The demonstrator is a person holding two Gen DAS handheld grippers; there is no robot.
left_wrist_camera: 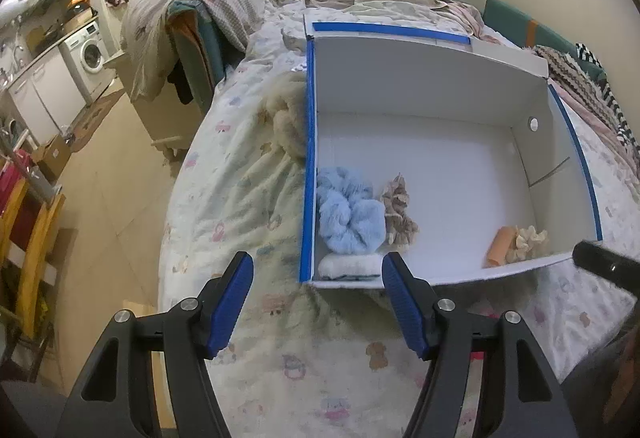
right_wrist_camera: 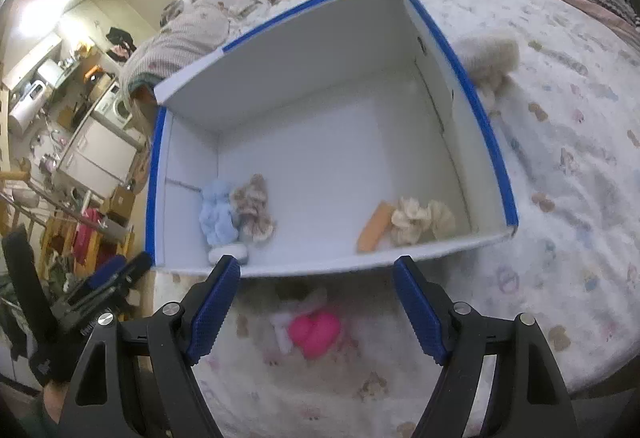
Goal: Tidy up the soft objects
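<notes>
A bed covered by a pale printed blanket fills both views, and a white box with blue-taped edges is set on it. Nearest, the left gripper is held spread apart and empty just before the box's near wall; the right gripper is likewise spread wide, gripping nothing. A pink soft object is seen on the blanket just in front of the box. Inside the box, a white fluffy piece, a blue scrunchie and a brown scrunchie are gathered in the near-left corner. An orange roll and 2 cream scrunchies are placed in the near-right corner. A beige fluffy item is seen outside the box's right wall.
</notes>
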